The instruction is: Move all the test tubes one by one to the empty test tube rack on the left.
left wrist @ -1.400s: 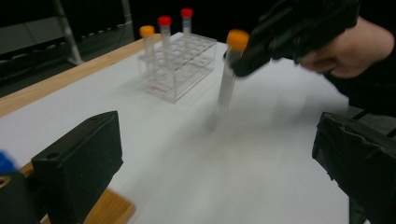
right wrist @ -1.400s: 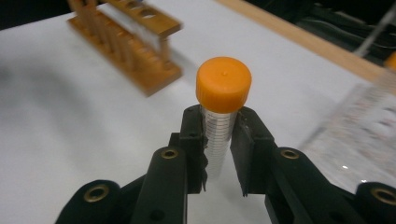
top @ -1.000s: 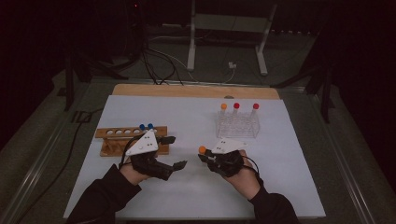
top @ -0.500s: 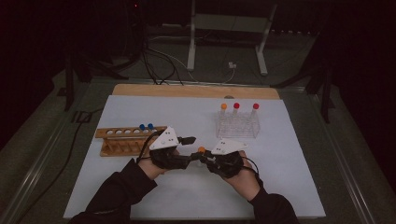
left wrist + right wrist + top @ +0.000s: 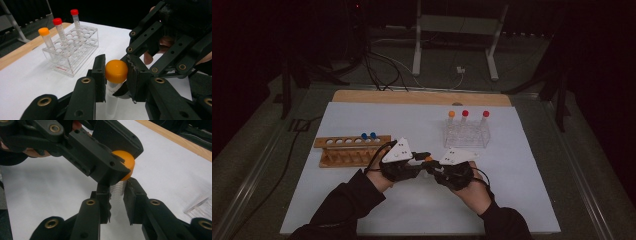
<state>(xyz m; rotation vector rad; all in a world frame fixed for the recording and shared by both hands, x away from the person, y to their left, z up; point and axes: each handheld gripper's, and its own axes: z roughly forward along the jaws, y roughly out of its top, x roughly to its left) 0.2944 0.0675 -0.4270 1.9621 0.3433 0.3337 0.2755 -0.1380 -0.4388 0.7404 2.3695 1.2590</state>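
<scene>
White paper covers the desk [image 5: 362, 210], above which the right gripper [image 5: 117, 195] pinches the tube [image 5: 117, 192] by its body while the left gripper [image 5: 116, 75], jaws just closing, clamps its orange cap [image 5: 116, 71], so unscrewing appears to remain.

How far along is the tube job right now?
Done: two blue-capped tubes stand in the wooden rack. In hand: the right gripper clamps the body of an orange-capped tube, and the left gripper has just been closing on its cap. Left: three capped tubes wait in the clear rack.
</scene>
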